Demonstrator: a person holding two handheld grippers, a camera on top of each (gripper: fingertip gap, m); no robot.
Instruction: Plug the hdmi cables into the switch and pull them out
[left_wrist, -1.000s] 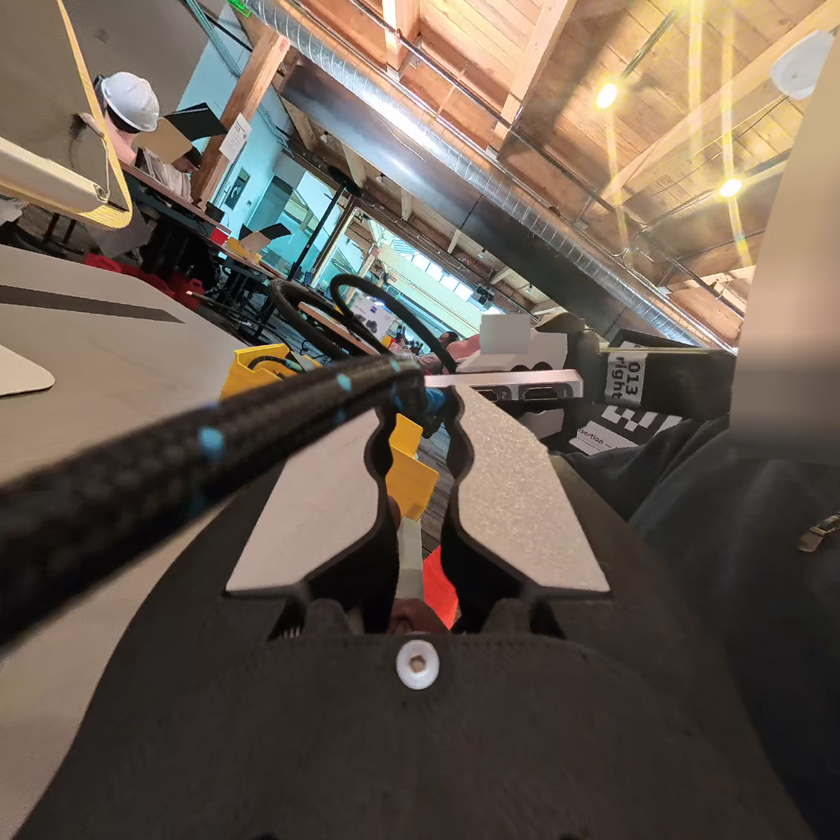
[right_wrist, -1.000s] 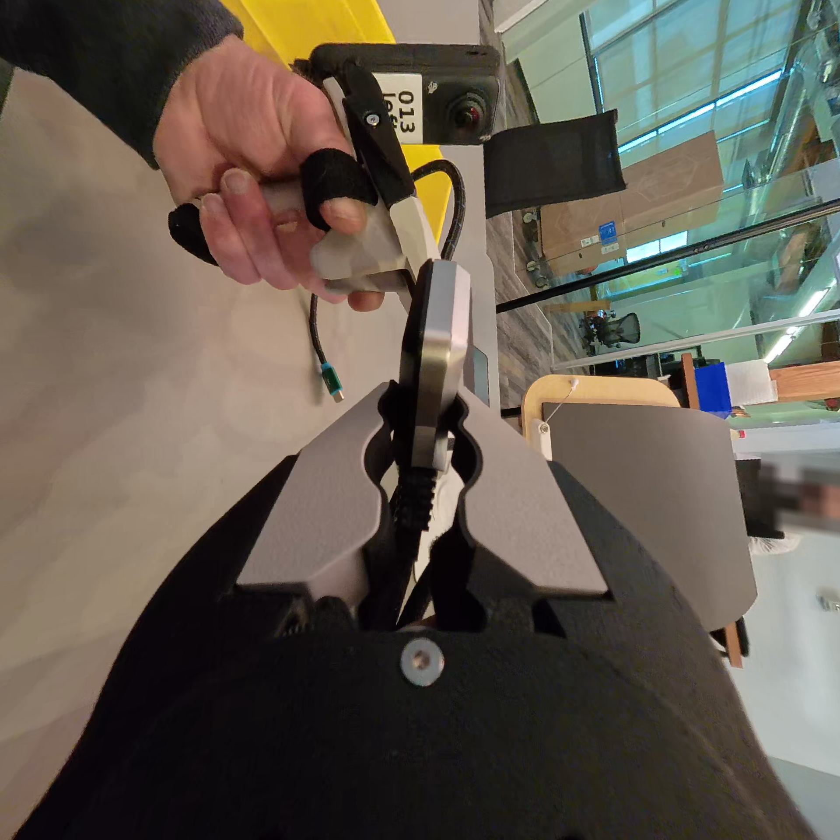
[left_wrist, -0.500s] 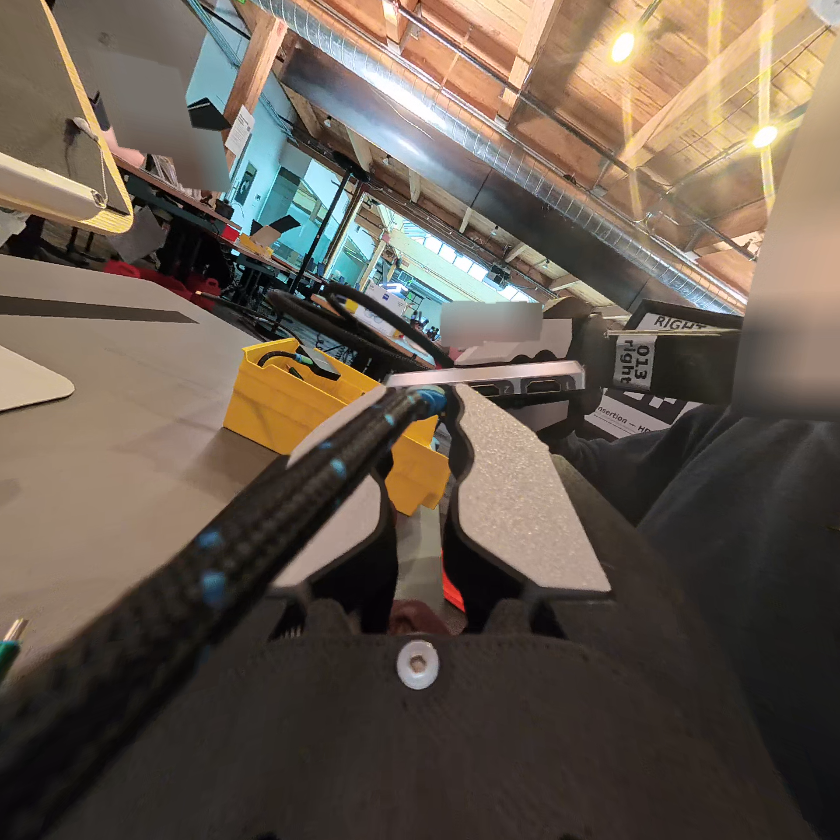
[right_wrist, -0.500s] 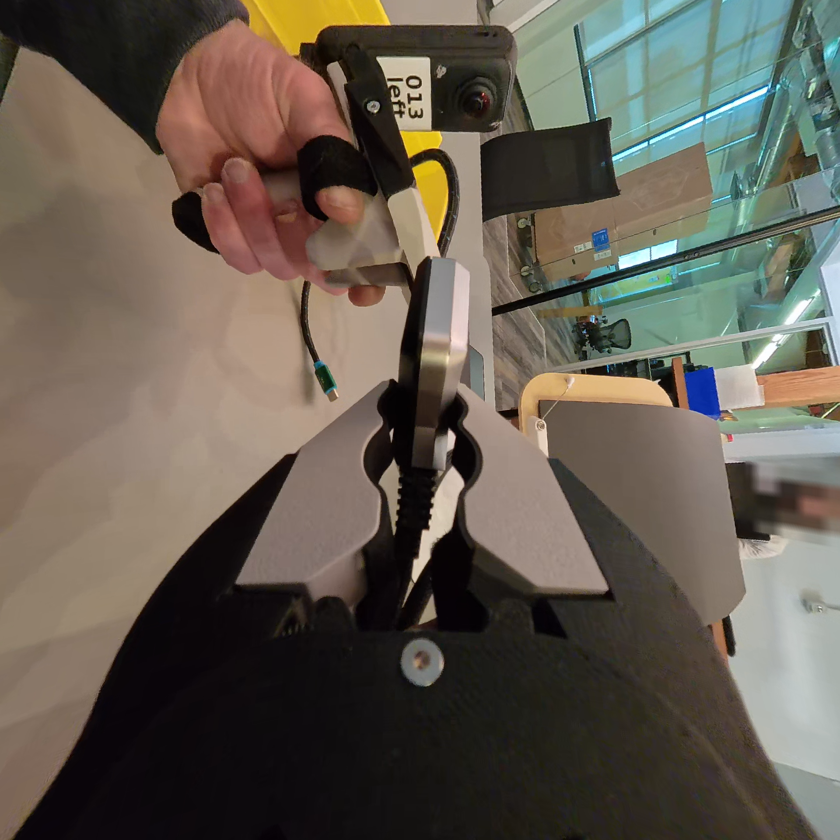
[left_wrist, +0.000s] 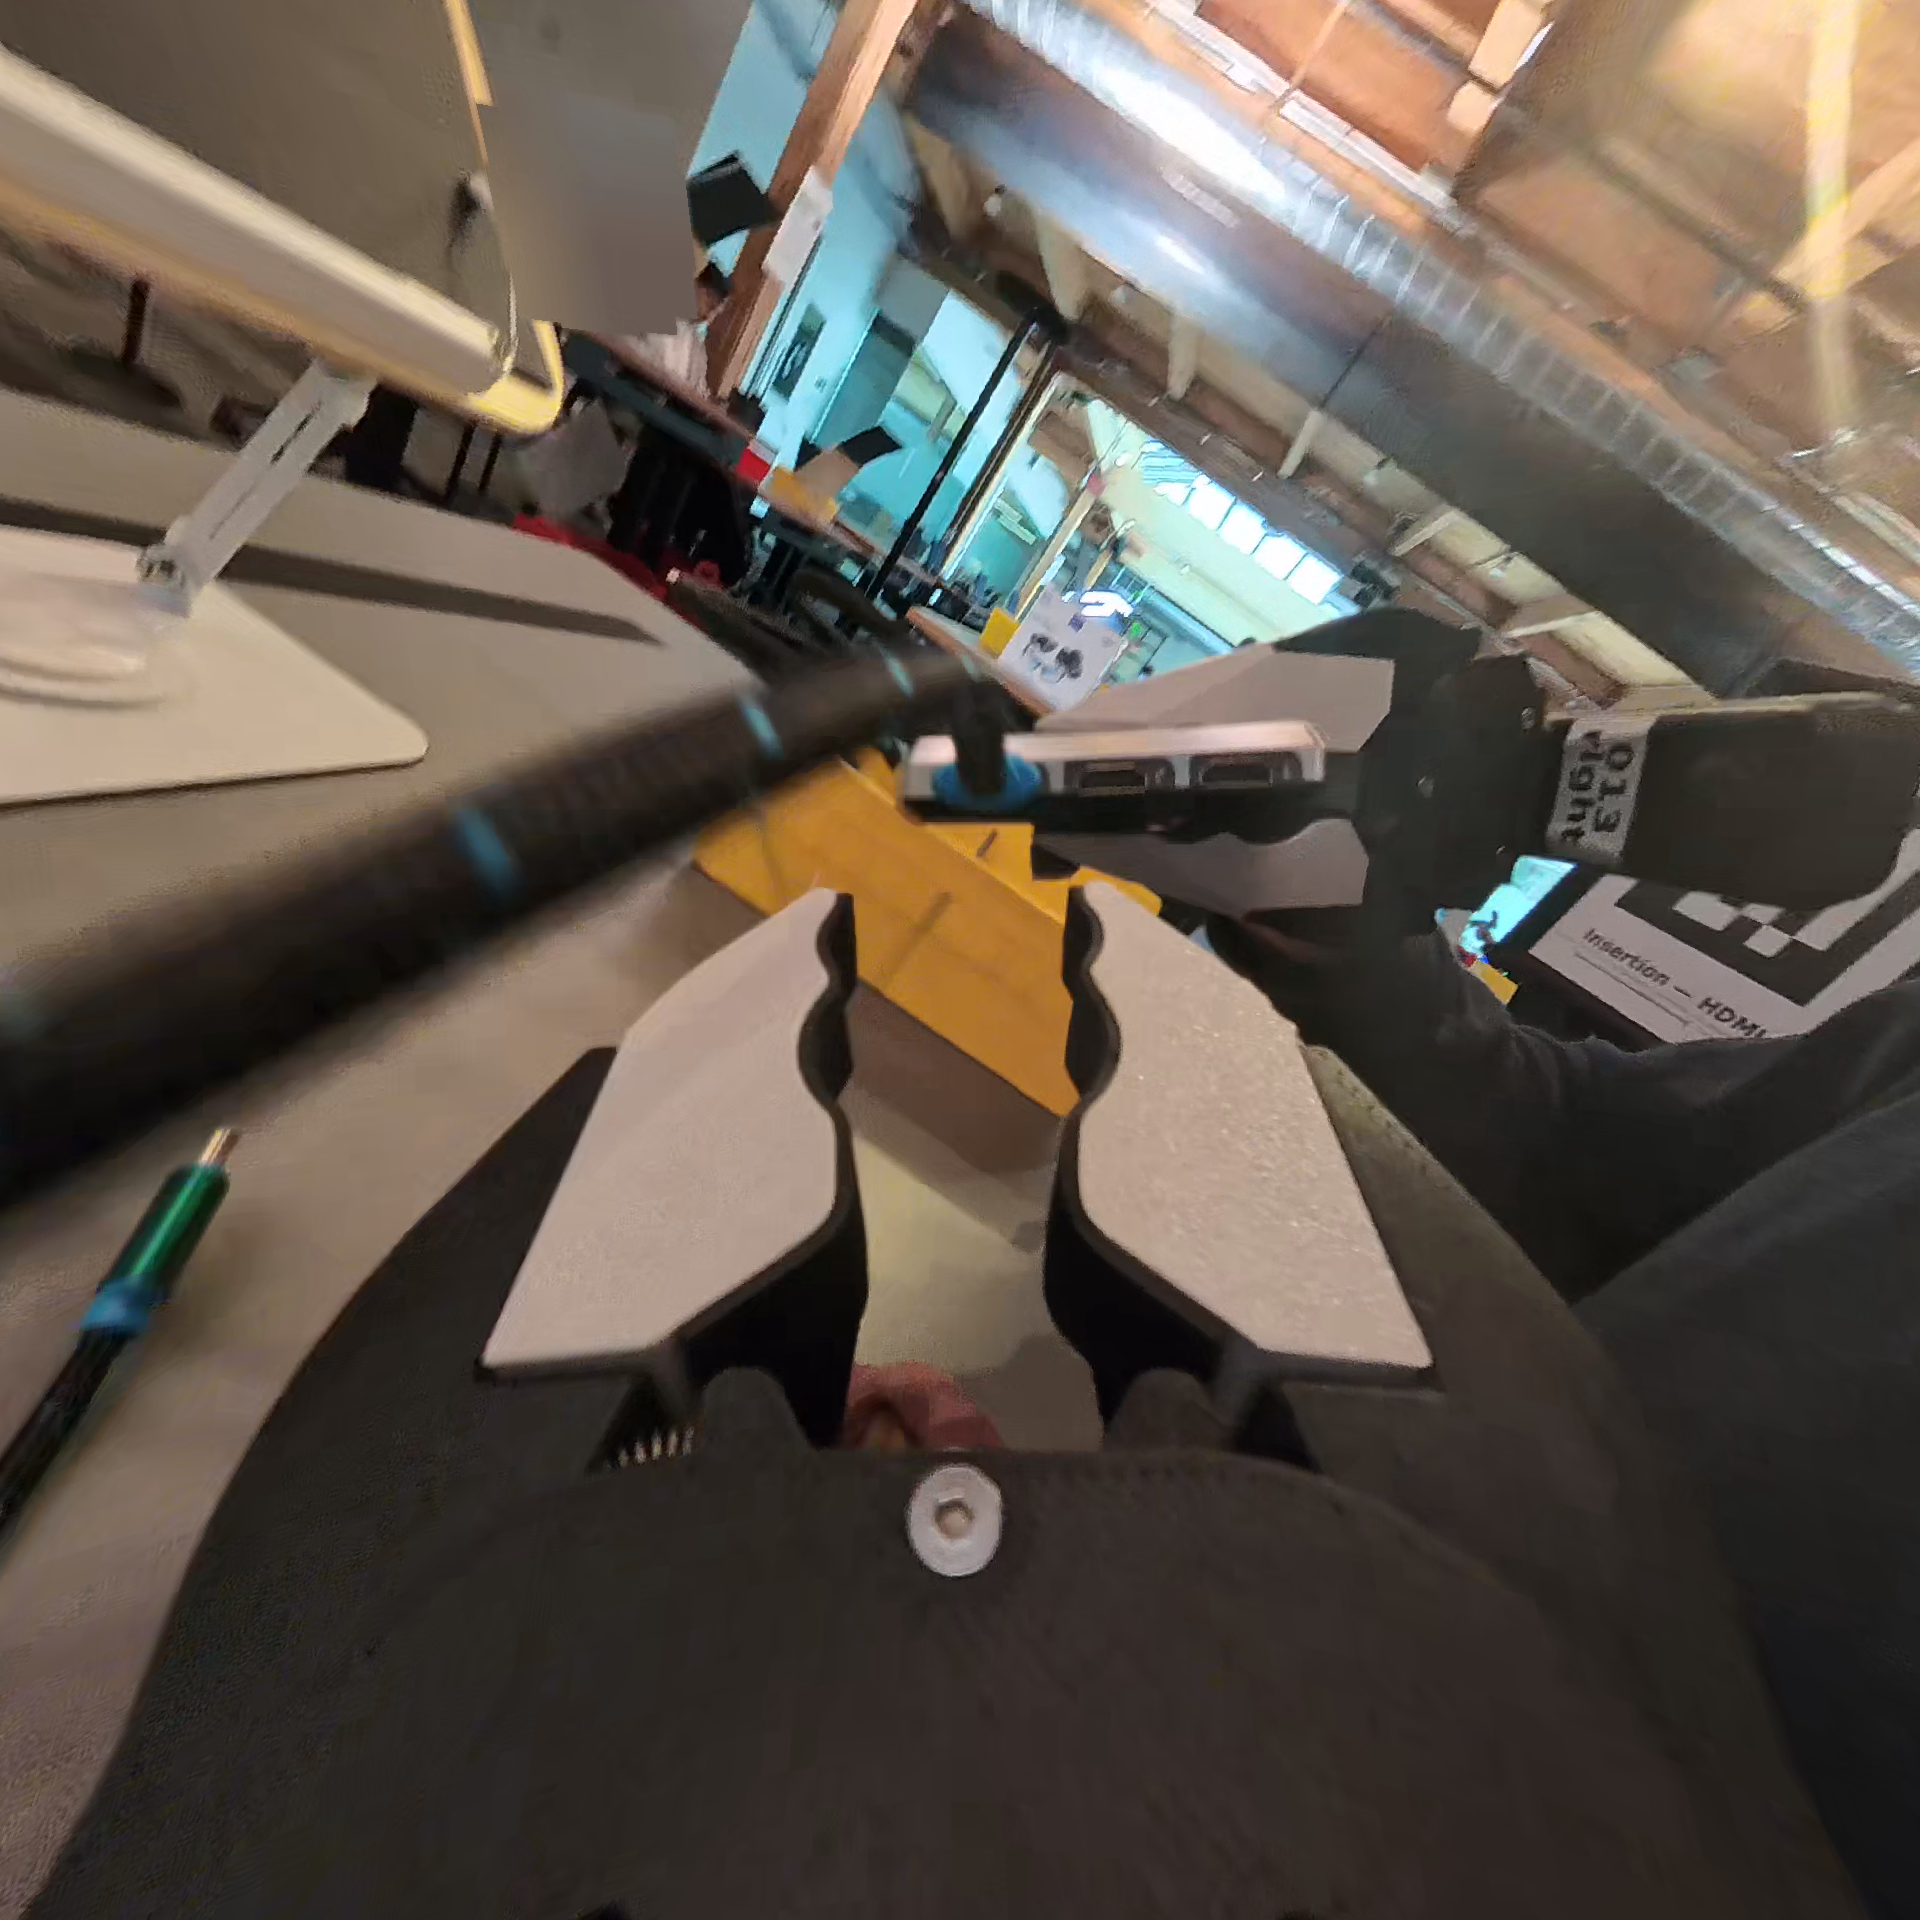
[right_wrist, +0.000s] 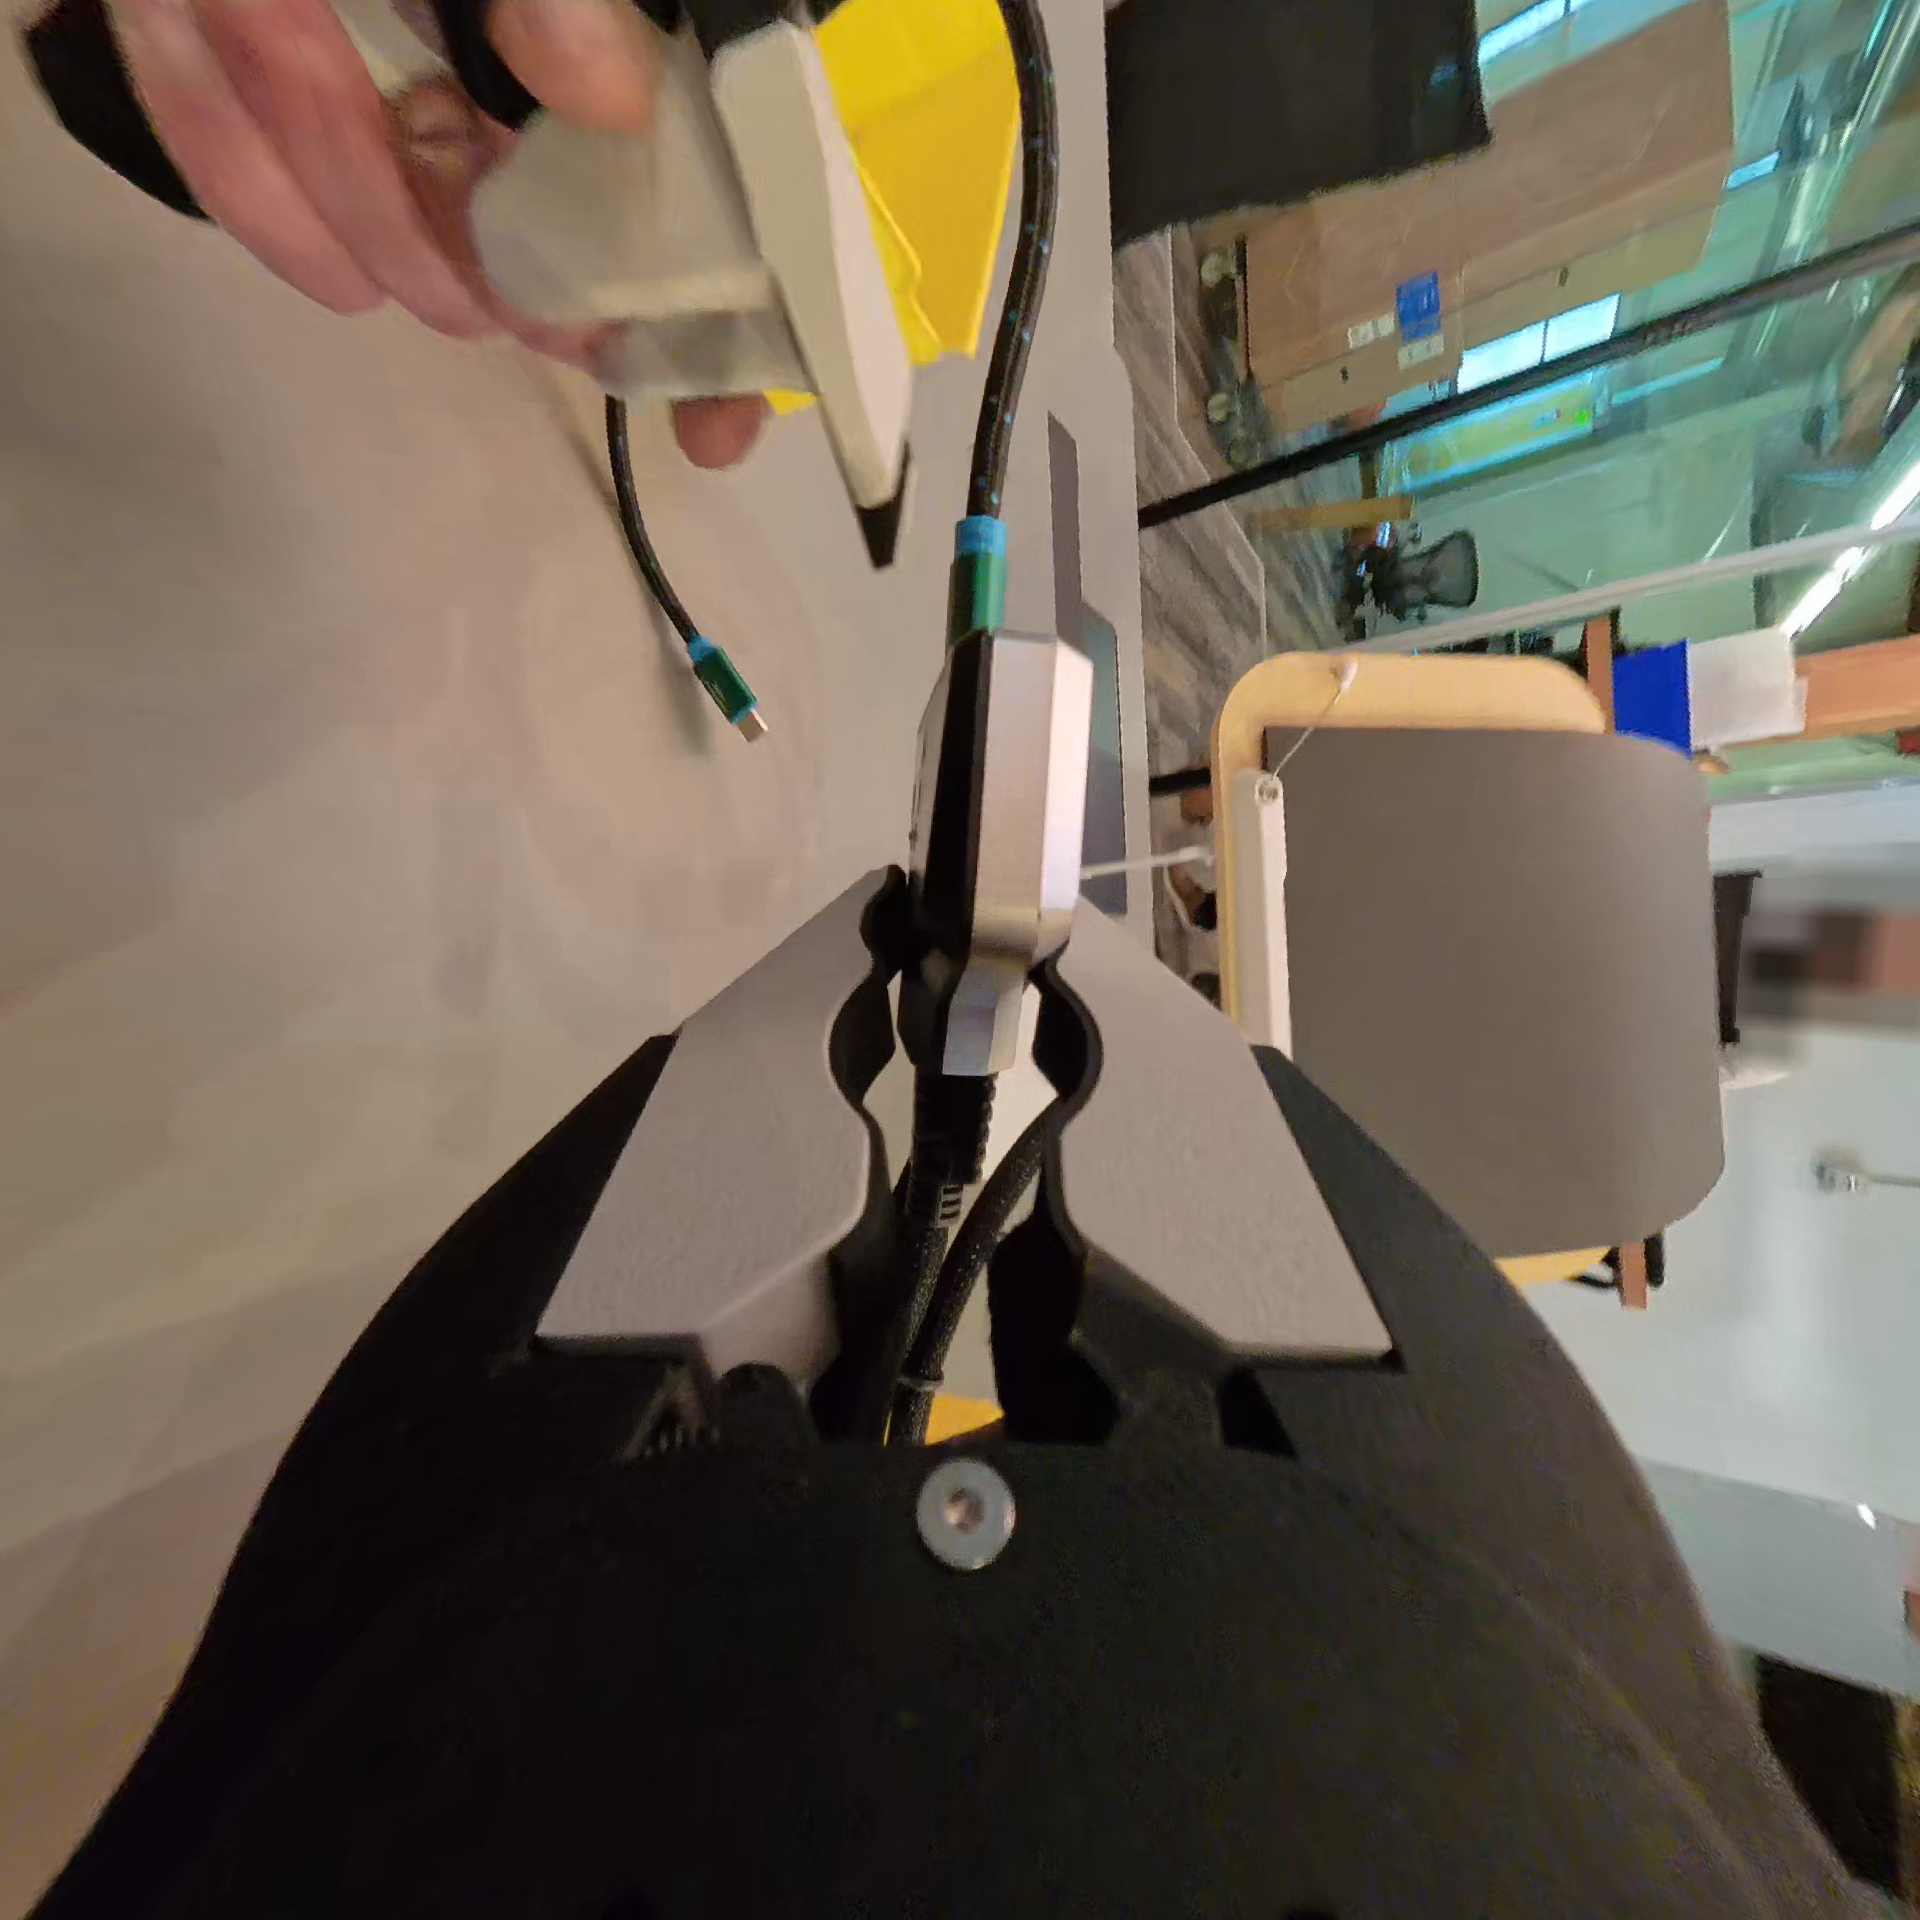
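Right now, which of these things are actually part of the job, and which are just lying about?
In use: silver switch, clamped in right tool; braided cable plugged into it; empty left tool; loose green-tipped cable.

Lying about: yellow bin; white stand; grey chair.

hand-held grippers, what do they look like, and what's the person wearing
Each hand-held gripper, left and right, has two flat grey fingers with wavy black inner edges on a black textured body with a silver screw. The right one carries a white tag. The person wears dark sleeves and black finger straps.
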